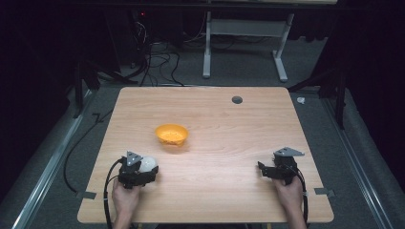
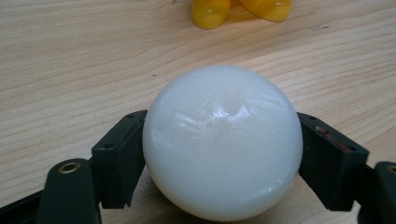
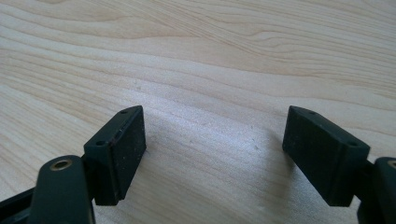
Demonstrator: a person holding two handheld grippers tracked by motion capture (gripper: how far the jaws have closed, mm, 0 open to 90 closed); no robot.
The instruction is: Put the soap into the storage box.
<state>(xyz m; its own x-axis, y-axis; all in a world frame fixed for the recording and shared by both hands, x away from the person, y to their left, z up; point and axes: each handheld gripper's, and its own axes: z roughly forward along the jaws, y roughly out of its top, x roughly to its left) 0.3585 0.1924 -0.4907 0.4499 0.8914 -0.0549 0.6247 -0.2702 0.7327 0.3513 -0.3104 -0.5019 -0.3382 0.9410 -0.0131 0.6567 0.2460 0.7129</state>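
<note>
From the high view, your left gripper (image 1: pixel 143 168) holds a white ball (image 1: pixel 148 163) near the front left of the wooden table (image 1: pixel 229 124); an orange bowl (image 1: pixel 172 134) sits near, beyond it. In the left gripper view, the ball (image 2: pixel 222 142) is smooth, glossy, round, and both jaws touch it. In the right gripper view, your right gripper (image 3: pixel 212 154) stands wide over pale wood grain, holding nothing.

We see the orange bowl (image 2: pixel 243 10) cut off by the top edge in the left gripper view, just its lower part showing beyond the white ball (image 2: pixel 222 142). Ball hides the inner faces of the left tongs (image 2: pixel 223 158) and the desk (image 2: pixel 70 70) under it. Small grey spot (image 1: pixel 237 99) beyond the bowl: too small to tell.
</note>
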